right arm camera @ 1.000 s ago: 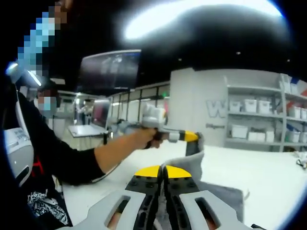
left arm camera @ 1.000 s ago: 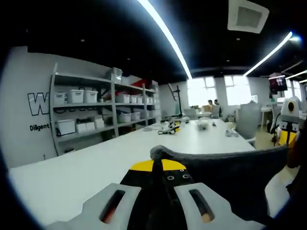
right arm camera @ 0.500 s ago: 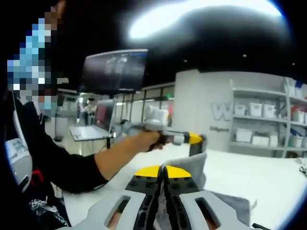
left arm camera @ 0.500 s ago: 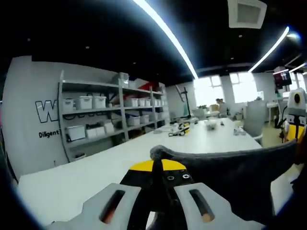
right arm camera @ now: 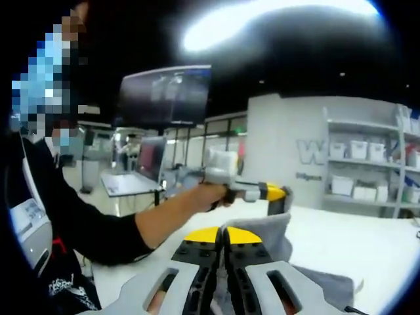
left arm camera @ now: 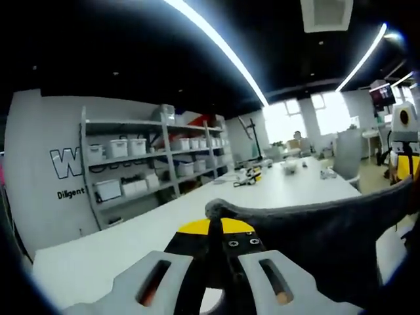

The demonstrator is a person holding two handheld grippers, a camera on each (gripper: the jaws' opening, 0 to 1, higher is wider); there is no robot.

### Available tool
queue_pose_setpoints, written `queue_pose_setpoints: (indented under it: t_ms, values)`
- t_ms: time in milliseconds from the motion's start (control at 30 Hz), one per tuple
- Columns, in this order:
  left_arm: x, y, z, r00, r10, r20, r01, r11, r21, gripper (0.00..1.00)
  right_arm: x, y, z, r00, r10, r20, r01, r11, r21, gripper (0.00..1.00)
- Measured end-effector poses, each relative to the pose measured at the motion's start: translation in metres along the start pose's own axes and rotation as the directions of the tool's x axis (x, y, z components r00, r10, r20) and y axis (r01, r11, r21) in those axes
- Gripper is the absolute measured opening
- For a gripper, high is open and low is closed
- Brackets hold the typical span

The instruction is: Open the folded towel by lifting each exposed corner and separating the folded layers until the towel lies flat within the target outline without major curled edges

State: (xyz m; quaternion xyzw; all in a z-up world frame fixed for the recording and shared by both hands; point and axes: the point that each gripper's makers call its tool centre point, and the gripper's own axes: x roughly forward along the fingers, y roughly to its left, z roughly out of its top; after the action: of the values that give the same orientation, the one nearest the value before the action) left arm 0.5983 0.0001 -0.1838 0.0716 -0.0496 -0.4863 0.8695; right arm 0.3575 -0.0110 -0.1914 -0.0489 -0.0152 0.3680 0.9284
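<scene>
My left gripper jaws clamped on a corner of the grey towel, cloth stretching off to their right, my right gripper jaws pinching another corner just ahead, towel held above the white surface, shelves beyond.

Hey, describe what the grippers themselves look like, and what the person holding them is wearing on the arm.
Each gripper, left gripper and right gripper, has two pale grey jaws with dark oblong slots, a black body with small screws and a yellow rounded cap. Seen from the right gripper view, the left one has a grey handle. The person wears a black sleeve pushed up the forearm.
</scene>
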Motion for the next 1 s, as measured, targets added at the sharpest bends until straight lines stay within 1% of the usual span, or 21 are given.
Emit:
queue_pose_setpoints:
  t_ms: [67,233,333,467,500,567,600,633,667,767,800,900,1000]
  values:
    - [-0.002,0.001,0.002,1.000,-0.003,0.013,0.003,1.000,-0.016,0.02,0.003,0.002,0.002,1.000,0.006,-0.005,-0.006,1.000,-0.006,0.00]
    - [0.000,0.002,0.000,1.000,-0.007,0.008,0.007,1.000,-0.022,0.02,0.005,0.006,0.008,1.000,-0.001,-0.014,0.001,1.000,-0.030,0.00]
    - [-0.003,0.003,0.002,1.000,-0.008,0.012,0.009,0.999,-0.032,0.02,0.006,0.009,0.010,1.000,-0.006,-0.023,0.005,0.999,-0.052,0.00]
    - [-0.008,0.007,0.004,1.000,-0.016,0.013,0.016,0.999,-0.052,0.02,0.010,0.009,0.010,0.999,-0.010,-0.038,0.008,0.998,-0.061,0.00]
    - [-0.010,0.009,0.005,1.000,-0.010,0.017,0.011,0.999,-0.052,0.02,0.011,0.006,0.008,0.998,-0.025,-0.057,0.022,0.998,-0.058,0.00]
    - [-0.015,0.018,0.005,0.999,0.036,0.009,-0.036,0.999,-0.024,0.02,0.013,0.000,0.006,0.995,-0.059,-0.079,0.053,0.996,-0.069,0.00]
    - [-0.017,0.020,0.005,0.999,0.045,0.003,-0.045,0.999,-0.017,0.02,0.013,-0.008,0.001,0.988,-0.101,-0.113,0.091,0.992,-0.089,0.00]
    - [-0.019,0.021,0.006,0.999,0.047,0.003,-0.047,0.999,-0.016,0.02,0.013,-0.010,0.001,0.987,-0.111,-0.118,0.100,0.990,-0.096,0.00]
    - [-0.022,0.022,0.007,0.999,0.048,0.005,-0.048,0.999,-0.015,0.02,0.013,-0.019,-0.001,0.980,-0.146,-0.134,0.131,0.985,-0.114,0.00]
    - [-0.029,0.027,0.012,0.998,0.053,0.023,-0.053,0.998,-0.022,0.02,0.015,-0.025,-0.003,0.978,-0.145,-0.147,0.132,0.987,-0.092,0.00]
    - [-0.029,0.030,0.013,0.998,0.055,0.024,-0.054,0.998,-0.022,0.02,0.015,-0.027,-0.004,0.975,-0.154,-0.158,0.140,0.986,-0.093,0.00]
    - [-0.029,0.034,0.010,0.998,0.070,0.011,-0.070,0.998,-0.004,0.02,0.014,-0.034,-0.007,0.962,-0.200,-0.188,0.177,0.975,-0.135,0.00]
    - [-0.030,0.031,0.009,0.997,0.074,0.004,-0.074,0.997,0.007,0.02,0.014,-0.039,-0.010,0.953,-0.226,-0.204,0.199,0.969,-0.146,0.00]
